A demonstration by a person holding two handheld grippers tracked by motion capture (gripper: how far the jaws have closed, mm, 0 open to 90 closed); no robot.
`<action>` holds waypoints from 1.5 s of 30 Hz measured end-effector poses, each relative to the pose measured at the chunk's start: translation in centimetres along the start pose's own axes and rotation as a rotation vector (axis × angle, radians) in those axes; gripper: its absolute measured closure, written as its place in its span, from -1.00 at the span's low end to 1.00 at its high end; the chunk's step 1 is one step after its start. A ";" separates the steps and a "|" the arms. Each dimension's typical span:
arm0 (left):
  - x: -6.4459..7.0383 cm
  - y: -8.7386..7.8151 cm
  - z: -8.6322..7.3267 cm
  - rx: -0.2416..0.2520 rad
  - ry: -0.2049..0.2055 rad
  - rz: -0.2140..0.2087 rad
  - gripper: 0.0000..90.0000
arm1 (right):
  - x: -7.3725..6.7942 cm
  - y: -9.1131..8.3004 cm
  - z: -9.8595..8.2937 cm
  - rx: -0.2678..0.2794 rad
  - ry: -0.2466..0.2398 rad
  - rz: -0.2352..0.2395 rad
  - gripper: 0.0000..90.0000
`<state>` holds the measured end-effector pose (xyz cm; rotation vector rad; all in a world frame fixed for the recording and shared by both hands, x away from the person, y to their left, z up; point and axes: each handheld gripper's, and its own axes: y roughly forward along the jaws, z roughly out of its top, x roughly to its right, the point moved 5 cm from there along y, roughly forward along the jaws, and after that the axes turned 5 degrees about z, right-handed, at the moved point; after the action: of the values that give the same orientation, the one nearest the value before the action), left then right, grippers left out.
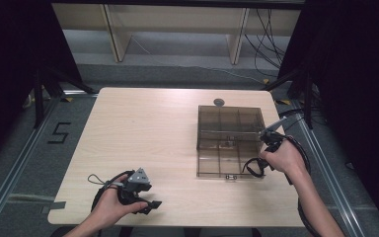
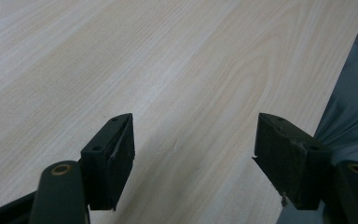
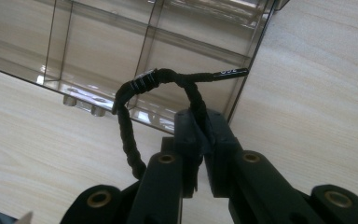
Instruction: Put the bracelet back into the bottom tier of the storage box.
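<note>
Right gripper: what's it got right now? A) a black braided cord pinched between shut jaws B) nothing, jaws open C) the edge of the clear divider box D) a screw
A: in the right gripper view the right gripper has its jaws shut on the black braided cord, which loops up in front of the clear divider box.

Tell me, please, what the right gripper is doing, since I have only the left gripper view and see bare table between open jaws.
Observer: The right gripper is shut on a black braided cord, pinching one strand of its loop.
Operator: Is there anything near it?
Observer: Yes, a smoky clear plastic box with divided compartments sits just beyond it on the table.
Operator: And where is my left gripper relative to that?
Observer: The left gripper rests near the table's front edge, well apart from the box.
</note>
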<state>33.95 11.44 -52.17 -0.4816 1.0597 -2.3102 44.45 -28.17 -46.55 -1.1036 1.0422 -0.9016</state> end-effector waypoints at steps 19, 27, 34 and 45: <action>0.0 0.0 0.1 0.001 0.013 -0.001 -0.36 | 0.5 0.7 1.0 -0.018 0.005 -0.030 0.89; 0.0 -0.1 0.0 -0.003 0.019 -0.002 -0.36 | 0.5 1.0 1.2 -0.022 0.045 -0.020 0.89; 0.0 -0.1 0.0 0.000 0.014 -0.001 -0.36 | 0.6 1.3 1.4 -0.029 0.050 -0.030 0.89; 0.0 0.0 0.0 0.000 0.013 -0.003 -0.36 | 0.8 1.9 1.6 -0.046 0.052 -0.049 0.89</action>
<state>33.92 11.41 -52.10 -0.4681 1.0655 -2.3191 46.34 -28.10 -48.40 -1.1530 1.0876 -0.9542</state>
